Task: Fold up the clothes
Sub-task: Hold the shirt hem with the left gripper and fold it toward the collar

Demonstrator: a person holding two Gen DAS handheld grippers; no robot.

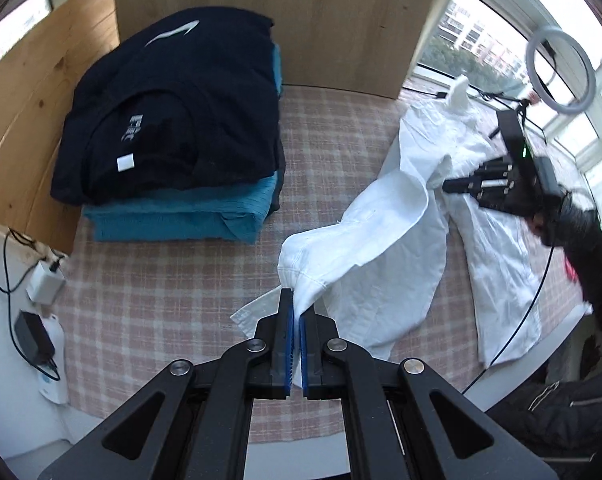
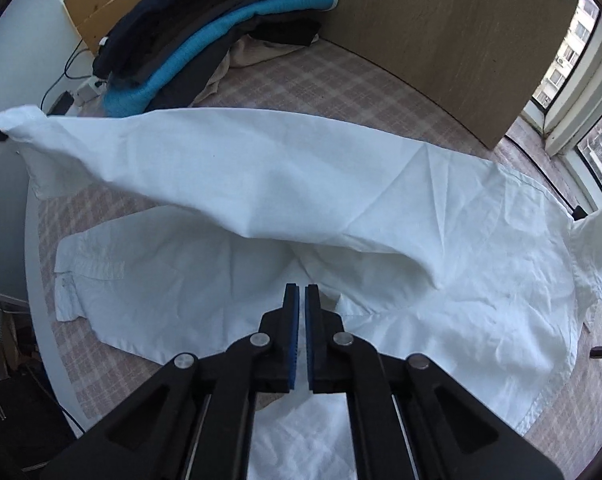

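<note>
The left tongs (image 1: pixel 297 304) were clenched on the white shirt's (image 1: pixel 385 240) sleeve, lifting it to fold. The right tongs (image 2: pixel 301 292) were clenched on the shirt mid-frame, pinning it to the bed (image 1: pixel 149 280).

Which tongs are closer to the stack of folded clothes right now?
Left. The left tongs, shut on the white shirt, sit just in front of the folded stack. The right tongs are farther away, on the shirt's far side.

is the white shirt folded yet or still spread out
Still spread out. The white shirt lies open and wrinkled across the checked cloth, one part lifted by the left claw.
</note>
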